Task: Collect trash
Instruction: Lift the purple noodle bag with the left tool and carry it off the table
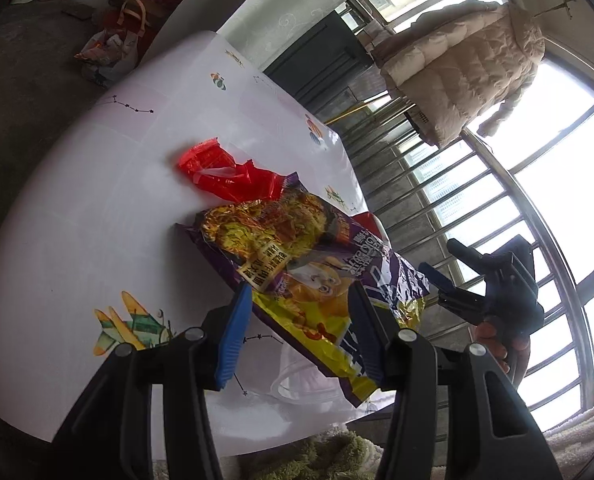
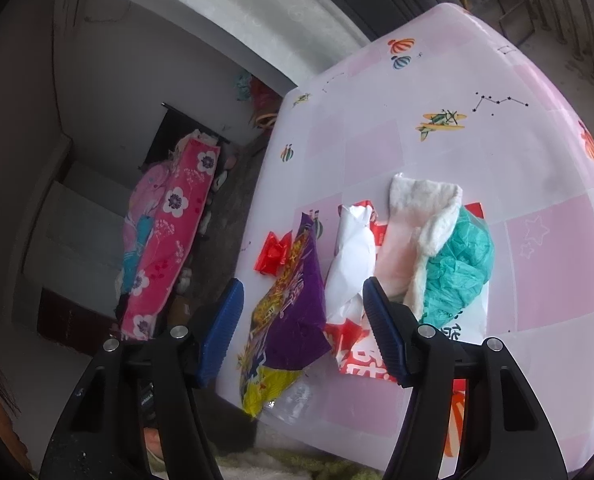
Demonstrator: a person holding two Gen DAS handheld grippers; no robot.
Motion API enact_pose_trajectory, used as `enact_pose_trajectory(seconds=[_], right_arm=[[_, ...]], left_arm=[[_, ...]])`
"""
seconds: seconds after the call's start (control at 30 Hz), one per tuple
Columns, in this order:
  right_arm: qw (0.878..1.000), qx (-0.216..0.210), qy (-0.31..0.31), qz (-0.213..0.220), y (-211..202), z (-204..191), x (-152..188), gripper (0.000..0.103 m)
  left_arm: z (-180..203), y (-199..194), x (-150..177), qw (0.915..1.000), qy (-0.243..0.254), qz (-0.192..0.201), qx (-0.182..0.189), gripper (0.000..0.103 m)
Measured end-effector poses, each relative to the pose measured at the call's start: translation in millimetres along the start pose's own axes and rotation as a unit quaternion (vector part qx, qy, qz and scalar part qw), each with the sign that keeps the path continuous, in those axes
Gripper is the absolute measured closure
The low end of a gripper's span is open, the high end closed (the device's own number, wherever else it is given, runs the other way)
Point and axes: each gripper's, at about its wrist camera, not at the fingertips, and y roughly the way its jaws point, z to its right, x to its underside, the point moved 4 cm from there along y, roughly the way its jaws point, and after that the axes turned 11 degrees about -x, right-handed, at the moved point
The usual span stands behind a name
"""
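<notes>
Gathering wrappers: left gripper [image 1: 301,332] jaws hold the purple-and-yellow foil snack bag [image 1: 297,264] lifted over the pink patterned counter [image 1: 97,208], right gripper [image 2: 303,332] jaws stand wide and empty, probably needing to descend on the white crumpled paper [image 2: 351,264] next.

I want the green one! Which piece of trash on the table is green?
The crumpled teal-green bag, right of the white fluffy cloth. The other wrappers are red, purple or white.
</notes>
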Motion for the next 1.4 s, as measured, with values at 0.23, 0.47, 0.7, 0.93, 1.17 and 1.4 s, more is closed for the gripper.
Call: enact_pose_trajectory(seconds=[0.23,0.47,0.7,0.93,1.17,1.4], right_arm=[[1.0,0.011,0.003,0.005,3.8,1.1,3.4,0.043],[1.0,0.019,0.005,0.005,6.7,2.3,-0.2,0.043],[1.0,0.021,0.003,0.002,9.5,3.2,-3.4,0.043],[0.999,0.034,-0.008,0.003,12.2,2.3,-6.0,0.032],[0.999,0.037,-0.014,0.001,15.8,3.0,-8.1,0.029],[0.999,0.035,-0.009,0.009,11.3,5.3,-6.4,0.029]], left_arm=[[-9.5,-3.4,-2.2,0.9997,-0.017,-0.005,0.015,0.055],[-15.2,2.8,-0.9,0.9989,-0.033,-0.021,0.026,0.055],[-16.2,6.5,-2.0,0.9989,-0.034,-0.025,0.021,0.05],[-17.3,9.9,-3.2,0.9989,-0.037,-0.027,0.013,0.039],[-18.7,13.6,-2.5,0.9986,-0.037,-0.034,0.014,0.028],[-17.0,21.7,6.0,0.9965,-0.036,-0.061,0.045,0.024]])
